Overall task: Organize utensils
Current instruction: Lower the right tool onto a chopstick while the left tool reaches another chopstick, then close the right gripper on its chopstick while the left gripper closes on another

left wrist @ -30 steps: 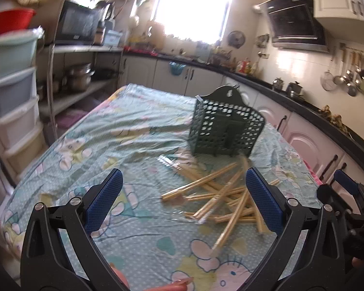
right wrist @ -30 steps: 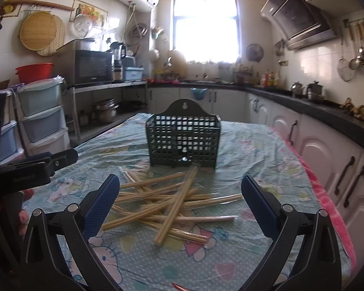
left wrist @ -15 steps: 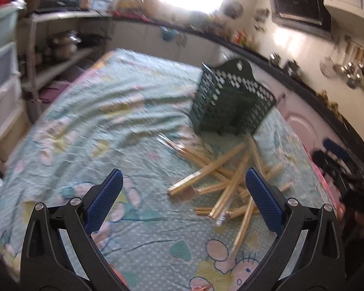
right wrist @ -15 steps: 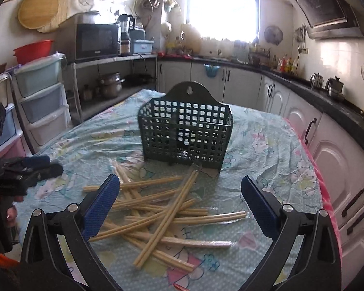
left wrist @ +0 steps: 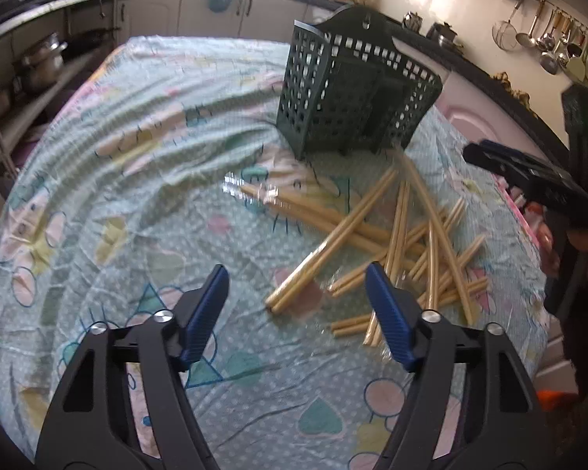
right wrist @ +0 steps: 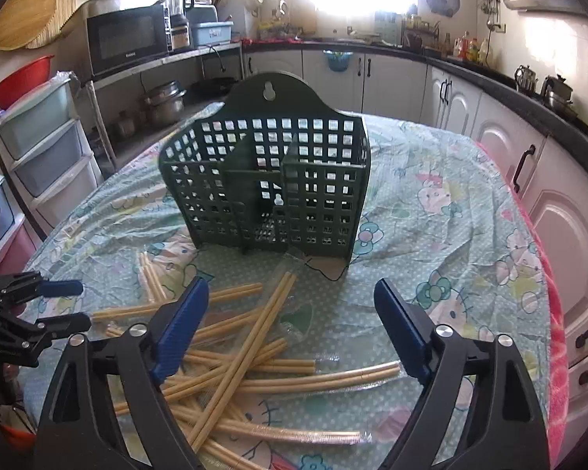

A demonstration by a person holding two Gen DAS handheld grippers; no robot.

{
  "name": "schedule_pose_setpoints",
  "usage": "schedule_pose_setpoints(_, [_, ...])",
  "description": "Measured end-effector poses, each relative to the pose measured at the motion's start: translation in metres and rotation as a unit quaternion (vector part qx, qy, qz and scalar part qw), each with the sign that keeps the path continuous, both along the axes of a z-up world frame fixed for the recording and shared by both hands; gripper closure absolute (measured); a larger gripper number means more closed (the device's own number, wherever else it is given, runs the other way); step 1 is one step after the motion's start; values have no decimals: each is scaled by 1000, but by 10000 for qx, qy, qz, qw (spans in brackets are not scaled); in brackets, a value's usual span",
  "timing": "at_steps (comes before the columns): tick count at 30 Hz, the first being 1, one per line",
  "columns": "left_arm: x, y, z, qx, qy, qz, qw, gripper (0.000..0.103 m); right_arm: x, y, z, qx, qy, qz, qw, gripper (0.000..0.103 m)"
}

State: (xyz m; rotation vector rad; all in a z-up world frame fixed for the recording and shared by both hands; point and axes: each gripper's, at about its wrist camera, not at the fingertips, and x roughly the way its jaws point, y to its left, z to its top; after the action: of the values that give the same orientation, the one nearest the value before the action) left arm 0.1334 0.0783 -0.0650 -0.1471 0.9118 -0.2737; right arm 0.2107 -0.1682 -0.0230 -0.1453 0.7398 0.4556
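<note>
Nothing is sorted yet, judging by how things lie. The green perforated utensil holder [right wrist: 270, 192] stands upright near the middle of the table [right wrist: 431, 235], which wears a pastel cartoon-print cloth, and every compartment that can be seen through its grid walls looks empty. All the wrapped chopstick pairs [right wrist: 231, 356] lie in a loose, criss-crossed heap on the cloth just in front of the holder, toward the table's near edge; one pair's tip reaches almost to the holder's foot.

The left gripper [left wrist: 296, 313] hangs above bare cloth beside the heap's near end, its blue pads apart at a middling gap with nothing between them; its jaws have just been closing. The right gripper [right wrist: 290, 329] hovers over the heap facing the holder, its jaws wider, also just narrowing, and chopsticks show below the gap, but the pads press on none of them.

So the work is at its very start: a first pair has to be gripped, lifted and dropped upright into a compartment, and then the same for each remaining pair.
</note>
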Motion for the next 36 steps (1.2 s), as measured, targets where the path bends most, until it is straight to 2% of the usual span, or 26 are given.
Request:
schedule_pose_setpoints(7, [6,1,-11,-33,179,-338,9993,70,20,5,-19,23,403,117,9991,34])
schedule_pose_setpoints(9, [9,4,-14,-86,230,-368,9990,70,26,6,-25,57,559,107,9984,36])
schedule_pose_setpoints(18, [16,14,-27,-252,339,-453,9981,85,53,12,-49,286,1337,-58,9906,52])
schedule_pose_setpoints(24, [20,20,-29,-543,339,-467,9969,87,71,5,-55,679,1800,-123,9812,59])
schedule_pose_setpoints(27, [20,22,-29,-718,303,-497,9957,88,78,2,-59,843,1987,-152,9763,69])
schedule_pose_setpoints(29, [20,22,-28,-768,289,-515,9953,90,80,-1,-60,906,2034,-146,9748,83])
schedule_pose_setpoints(30, [20,21,-28,-761,282,-522,9953,91,80,-3,-60,918,2053,-144,9743,87])
schedule_pose_setpoints(36, [19,18,-25,-797,178,-573,9950,97,79,-15,-53,1067,2013,-25,9737,97])
